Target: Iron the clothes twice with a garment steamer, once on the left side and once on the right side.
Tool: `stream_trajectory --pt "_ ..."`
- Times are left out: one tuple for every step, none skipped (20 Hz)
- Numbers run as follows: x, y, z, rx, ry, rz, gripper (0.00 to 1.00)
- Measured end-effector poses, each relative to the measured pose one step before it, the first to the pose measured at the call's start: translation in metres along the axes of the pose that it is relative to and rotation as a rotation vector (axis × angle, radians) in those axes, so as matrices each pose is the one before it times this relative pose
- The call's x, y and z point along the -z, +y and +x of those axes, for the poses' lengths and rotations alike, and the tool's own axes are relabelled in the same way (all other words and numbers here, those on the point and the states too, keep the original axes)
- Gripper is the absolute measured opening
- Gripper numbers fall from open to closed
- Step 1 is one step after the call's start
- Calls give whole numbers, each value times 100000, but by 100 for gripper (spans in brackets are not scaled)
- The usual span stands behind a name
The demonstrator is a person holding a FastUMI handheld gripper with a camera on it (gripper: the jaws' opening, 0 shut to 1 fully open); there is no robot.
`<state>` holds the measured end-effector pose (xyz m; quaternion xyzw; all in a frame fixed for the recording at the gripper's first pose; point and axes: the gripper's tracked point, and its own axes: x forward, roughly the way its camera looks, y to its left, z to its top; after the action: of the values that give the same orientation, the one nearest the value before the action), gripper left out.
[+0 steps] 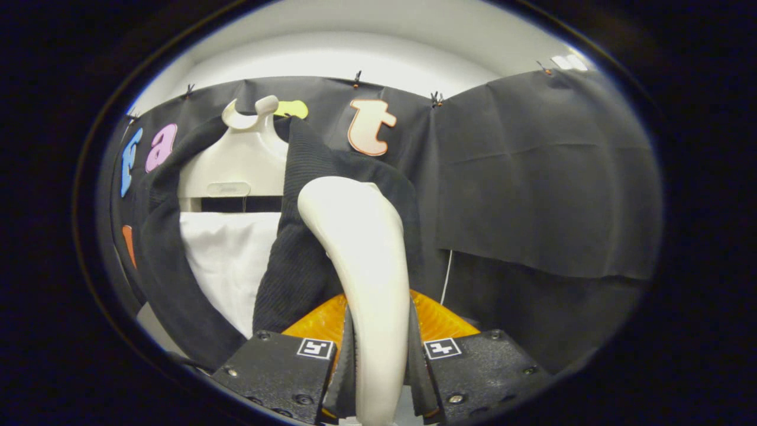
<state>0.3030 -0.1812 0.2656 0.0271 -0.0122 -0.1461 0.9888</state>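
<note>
We have the gripper (378,361) pinching the steamer (361,254) handle. Its head sits against the dark garment (295,260) just ahead. A smooth handle could twist, we think.

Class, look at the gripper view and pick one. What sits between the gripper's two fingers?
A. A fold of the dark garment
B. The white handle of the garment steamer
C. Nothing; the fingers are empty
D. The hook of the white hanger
B: both fingers press on the white steamer handle, whose head leans against the dark garment on the white hanger.
</note>
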Motion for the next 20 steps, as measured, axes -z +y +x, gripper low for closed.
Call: stream_trajectory --pt "409 121 -44 1123 518 -1655 42" --pt "447 27 -202 1178 366 -1304 42" --pt "513 45 -183 1185 404 -1514 42" --pt "554 99 -57 916 362 -1587 42" --pt "571 190 -130 716 378 -1452 42" --pt "562 91 221 638 846 -1538 42" --pt "583 142 17 417 840 -999 42" --pt "729 105 -195 308 861 -1022 42" --pt "691 102 -201 218 794 -780 42" --pt "764 255 -234 -70 756 -1000 42" --pt "706 287 -136 42 614 -1256 42" --pt "627 209 -105 179 642 -1653 42" --pt "700 194 -36 387 478 -1606 42" --pt "715 184 18 449 649 -1341 42" --pt "828 228 74 608 880 -1231 42" --pt "784 223 235 1041 825 -1376 42" --pt "791 176 72 985 849 -1617 42" --pt "1031 227 -75 717 840 -1714 42" --pt "671 134 39 971 830 -2041 42" --pt "830 462 568 877 1056 -1848 42"
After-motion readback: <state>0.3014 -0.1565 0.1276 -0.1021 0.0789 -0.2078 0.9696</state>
